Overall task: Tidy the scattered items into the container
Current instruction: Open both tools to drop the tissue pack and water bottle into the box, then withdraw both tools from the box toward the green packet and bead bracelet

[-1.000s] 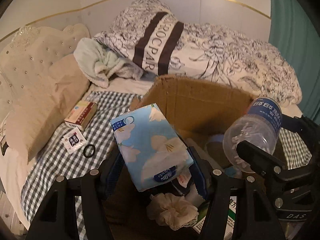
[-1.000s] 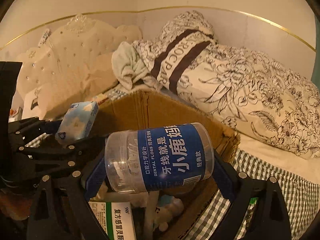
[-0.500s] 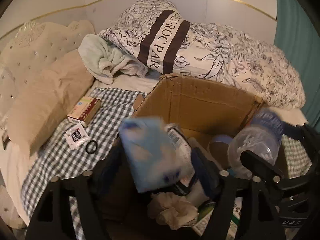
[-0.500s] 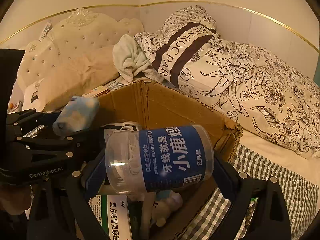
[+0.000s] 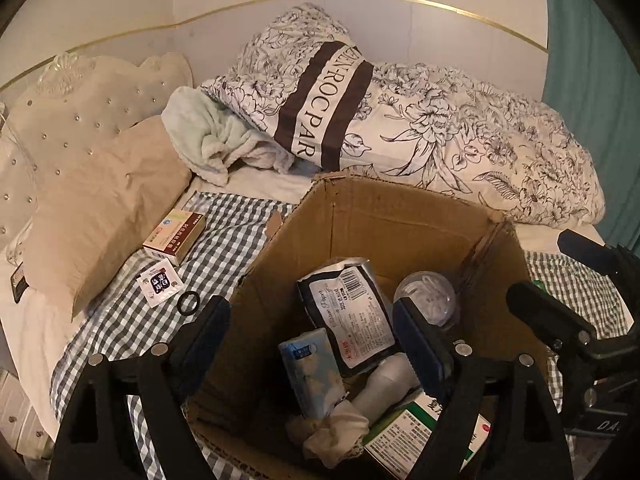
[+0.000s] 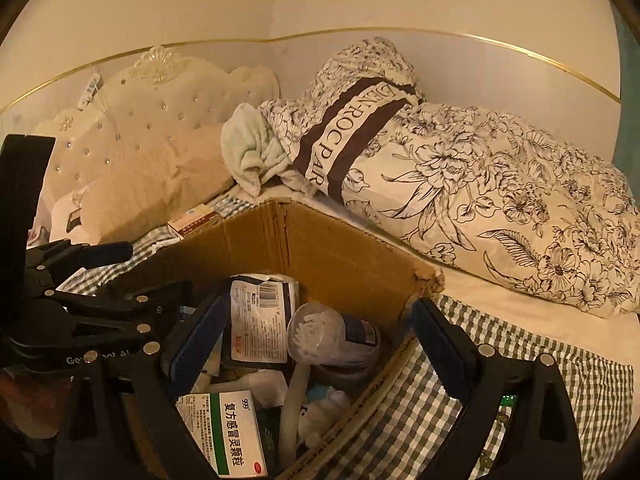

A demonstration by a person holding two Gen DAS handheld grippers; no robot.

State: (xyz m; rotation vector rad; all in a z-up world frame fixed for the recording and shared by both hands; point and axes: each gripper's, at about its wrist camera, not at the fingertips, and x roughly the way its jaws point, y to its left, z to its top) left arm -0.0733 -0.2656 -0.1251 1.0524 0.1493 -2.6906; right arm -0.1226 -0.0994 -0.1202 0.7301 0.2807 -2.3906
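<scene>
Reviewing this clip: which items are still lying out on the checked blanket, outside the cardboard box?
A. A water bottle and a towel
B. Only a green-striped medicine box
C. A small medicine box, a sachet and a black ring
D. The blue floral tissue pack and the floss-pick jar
C: in the left wrist view the small medicine box, sachet and black ring lie on the checked blanket, left of the cardboard box.

Both views are dim with a warm yellow-brown cast; the light source is not visible. Fisheye distortion bends the wall trim (image 6: 400, 34) and darkens the corners to black. Focus is sharp with no motion blur. Deep shadow fills the box (image 5: 400, 224) interior. The quilt (image 6: 500, 200) is the brightest area.
</scene>
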